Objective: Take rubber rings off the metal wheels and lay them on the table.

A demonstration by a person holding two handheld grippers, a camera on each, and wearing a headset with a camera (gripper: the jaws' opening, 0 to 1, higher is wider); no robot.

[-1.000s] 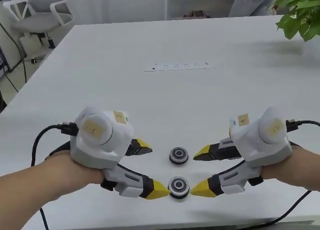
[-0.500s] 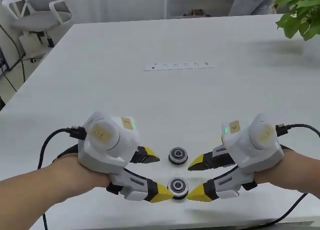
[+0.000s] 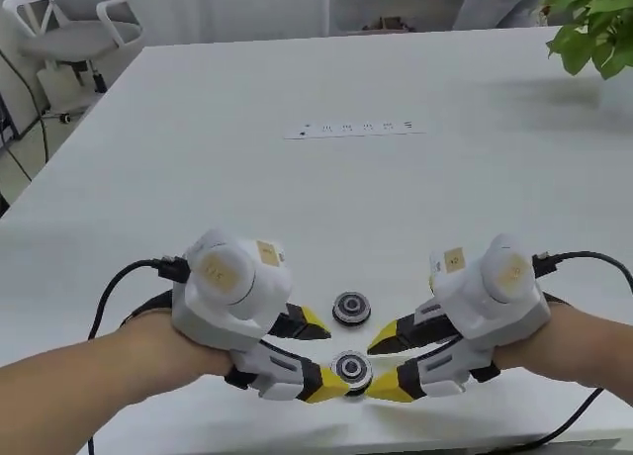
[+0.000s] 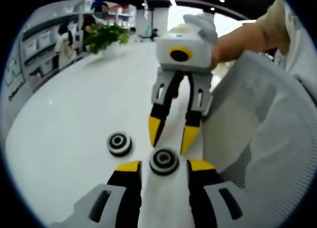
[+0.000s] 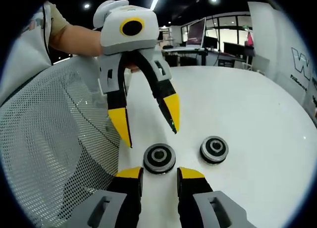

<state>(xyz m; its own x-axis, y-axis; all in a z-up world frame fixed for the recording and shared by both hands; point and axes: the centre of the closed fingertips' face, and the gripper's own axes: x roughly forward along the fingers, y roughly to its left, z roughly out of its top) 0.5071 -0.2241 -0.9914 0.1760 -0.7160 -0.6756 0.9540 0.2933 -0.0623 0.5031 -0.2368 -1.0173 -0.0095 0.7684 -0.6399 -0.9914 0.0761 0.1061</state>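
Head view: near wheel (image 3: 351, 369) lay flat on the table (image 3: 297, 198) close to its front edge, with the far wheel (image 3: 351, 308) just behind it, not touching. Across it the left gripper (image 3: 326, 361) and right gripper (image 3: 378, 364) faced each other, both with jaws spread, nothing pinched. Lower jaw tips sat right against the wheel's sides; actual contact, couldn't tell. Both gripper views put the near wheel just ahead of their own tips, centred in the gap.

Step in hand, my read: secure the wheel and start on its rubber ring (image 5: 146, 157), which looked seated. Suggest one gripper clamps the metal hub and pins it down, while the other grabs the dark band at one spot and peels up over the rim. Squeezing rubber from both sides would only seat it tighter. Mind the table edge.

Orientation: face up, axle axis vertical, bore pointing at the ceiling. Round, so no long axis in plan; thickness was the short dimension.
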